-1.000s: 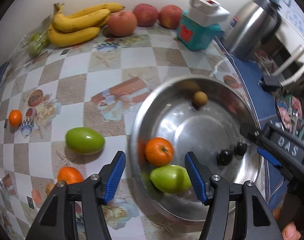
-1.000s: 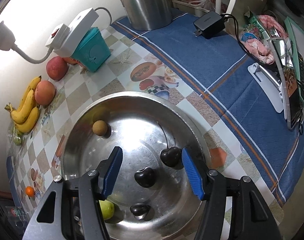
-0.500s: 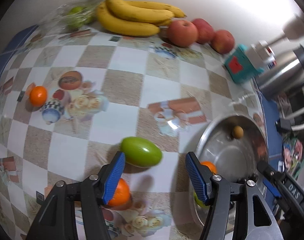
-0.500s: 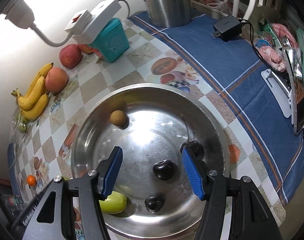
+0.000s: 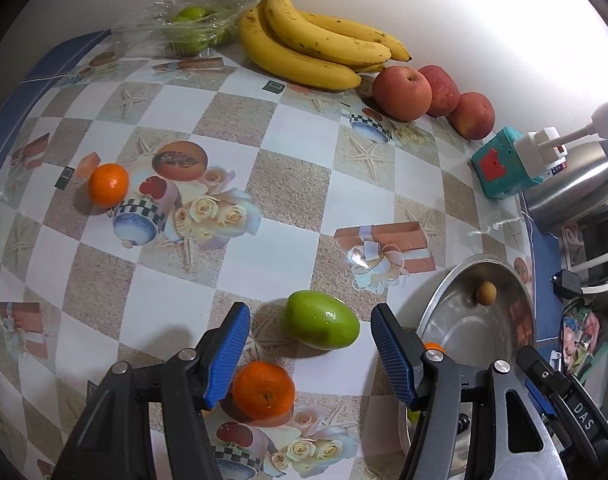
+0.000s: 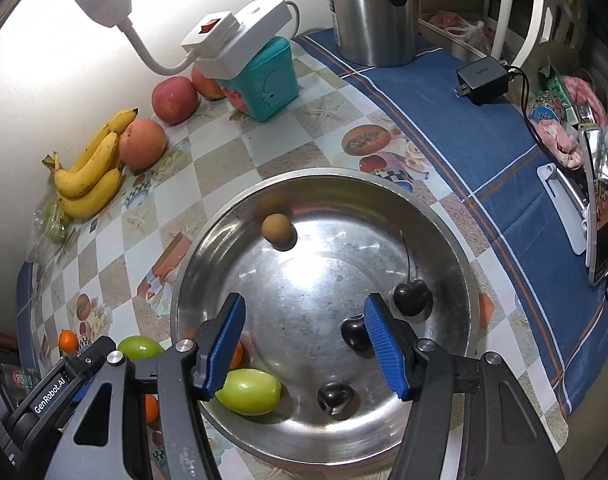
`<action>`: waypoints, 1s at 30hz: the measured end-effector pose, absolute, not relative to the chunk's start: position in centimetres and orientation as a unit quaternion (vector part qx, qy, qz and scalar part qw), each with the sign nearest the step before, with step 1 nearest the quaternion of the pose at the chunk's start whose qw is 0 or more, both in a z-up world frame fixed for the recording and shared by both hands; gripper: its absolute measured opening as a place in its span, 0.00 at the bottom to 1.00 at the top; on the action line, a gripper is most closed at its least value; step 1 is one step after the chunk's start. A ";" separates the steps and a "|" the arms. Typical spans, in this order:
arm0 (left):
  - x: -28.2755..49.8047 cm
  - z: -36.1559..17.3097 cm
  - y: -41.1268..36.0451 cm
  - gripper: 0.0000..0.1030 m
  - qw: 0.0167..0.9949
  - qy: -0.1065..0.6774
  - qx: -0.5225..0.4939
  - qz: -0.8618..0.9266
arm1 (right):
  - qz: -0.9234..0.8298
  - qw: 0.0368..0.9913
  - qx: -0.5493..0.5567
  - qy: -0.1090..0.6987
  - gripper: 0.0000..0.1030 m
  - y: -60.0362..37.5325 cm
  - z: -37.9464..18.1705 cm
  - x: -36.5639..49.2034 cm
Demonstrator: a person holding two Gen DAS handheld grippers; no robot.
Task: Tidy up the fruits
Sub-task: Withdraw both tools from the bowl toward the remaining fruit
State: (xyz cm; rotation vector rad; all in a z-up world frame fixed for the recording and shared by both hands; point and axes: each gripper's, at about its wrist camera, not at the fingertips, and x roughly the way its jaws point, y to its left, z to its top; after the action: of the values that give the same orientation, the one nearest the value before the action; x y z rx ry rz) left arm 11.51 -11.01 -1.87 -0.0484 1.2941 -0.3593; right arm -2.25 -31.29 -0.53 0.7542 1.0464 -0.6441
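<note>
In the bowl: your steel bowl already holds a green fruit, a small brown fruit, three dark cherries and an orange partly hidden behind a finger.
Left to gather: you have a green fruit on the cloth, a near orange and a far orange; whether the bananas and apples belong in the bowl, you cannot tell.
Left gripper: released, jaws apart, nothing pressed; the green fruit lies just ahead between the tips.
Right gripper: released over the bowl, empty.
Edges: the bowl rim sits just beside your left gripper's right finger.
Open room: you have bare tablecloth ahead and to the left.
</note>
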 end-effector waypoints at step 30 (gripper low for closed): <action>11.7 -2.4 -10.3 1.00 0.797 0.594 0.013 -0.108 | -0.284 0.753 0.333 0.491 0.98 -30.6 -1.4 -1.7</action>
State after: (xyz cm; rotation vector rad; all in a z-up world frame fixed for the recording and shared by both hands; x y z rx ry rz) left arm 11.70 -10.26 -2.42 0.0281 1.2747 -0.2315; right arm -1.74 -30.57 -1.43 0.7280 1.0722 -0.6208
